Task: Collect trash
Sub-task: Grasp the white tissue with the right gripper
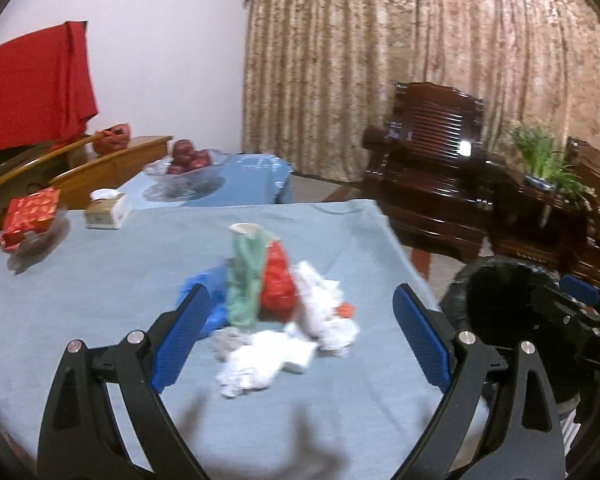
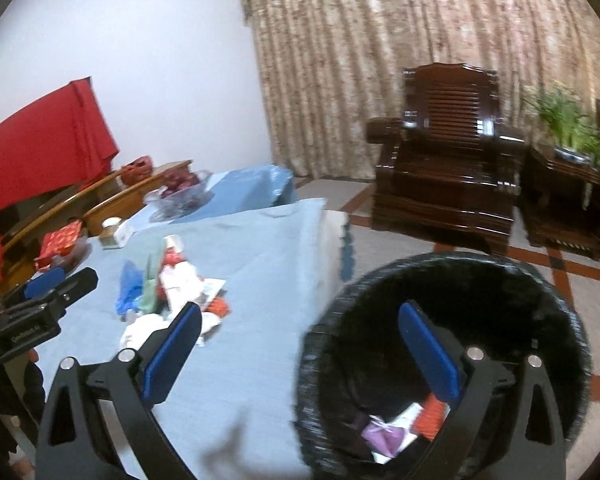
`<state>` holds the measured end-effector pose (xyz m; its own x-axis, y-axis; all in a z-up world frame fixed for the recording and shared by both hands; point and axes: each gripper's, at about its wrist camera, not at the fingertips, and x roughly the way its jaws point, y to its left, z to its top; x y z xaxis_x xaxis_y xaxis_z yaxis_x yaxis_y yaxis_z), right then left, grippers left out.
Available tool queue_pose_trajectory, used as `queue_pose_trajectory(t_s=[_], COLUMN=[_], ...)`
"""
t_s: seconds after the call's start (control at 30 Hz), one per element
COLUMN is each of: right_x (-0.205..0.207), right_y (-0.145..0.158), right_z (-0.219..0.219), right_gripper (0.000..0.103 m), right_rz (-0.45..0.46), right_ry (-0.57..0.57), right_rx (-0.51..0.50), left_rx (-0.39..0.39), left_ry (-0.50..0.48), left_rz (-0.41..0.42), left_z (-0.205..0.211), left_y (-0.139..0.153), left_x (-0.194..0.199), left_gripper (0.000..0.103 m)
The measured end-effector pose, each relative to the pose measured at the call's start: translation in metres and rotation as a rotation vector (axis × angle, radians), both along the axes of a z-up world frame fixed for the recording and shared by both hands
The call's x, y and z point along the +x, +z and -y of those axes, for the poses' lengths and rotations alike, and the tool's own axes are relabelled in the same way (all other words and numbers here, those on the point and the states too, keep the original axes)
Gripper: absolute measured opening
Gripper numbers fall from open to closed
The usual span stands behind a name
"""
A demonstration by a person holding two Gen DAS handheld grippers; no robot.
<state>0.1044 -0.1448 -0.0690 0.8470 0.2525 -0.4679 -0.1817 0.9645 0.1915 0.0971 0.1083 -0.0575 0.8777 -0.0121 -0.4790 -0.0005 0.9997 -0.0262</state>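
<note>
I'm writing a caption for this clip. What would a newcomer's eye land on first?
The bright trash pile mid-table on the blue cloth: red, green, blue and white wrappers and crumpled paper. Next, the black bin beside the table's right edge, some scraps already inside. Both tongs, left and right, stand open and empty.

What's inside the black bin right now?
The black bin holds a purple wrapper, white paper and a red scrap. The right gripper's finger hides part; deeper contents stay dark.

Bare tablecloth [image 1: 100,300] before trash pile [image 1: 276,308] passable; bin [image 2: 444,360] mouth apparently unobstructed; armchair [image 2: 448,152] well beyond.
</note>
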Motion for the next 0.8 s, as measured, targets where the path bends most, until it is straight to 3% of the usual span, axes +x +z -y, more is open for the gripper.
queue_pose_trajectory(t_s=[0.43,0.8], right_x=[0.034,0.069], right_y=[-0.017,-0.054], right_z=[-0.075,-0.124], right_gripper=[0.095,0.072], right_rz=[-0.018,-0.115], right_ry=[0.119,0.184], right_rx=[-0.035,-0.065], left_rx=[-0.003,-0.004], left_ry=[0.115,0.126], left_rz=[-0.049,-0.105], left_z=[-0.054,-0.08], left_y=[-0.028,-0.056], left_x=[0.008,0.026], left_gripper=[0.09,0.09])
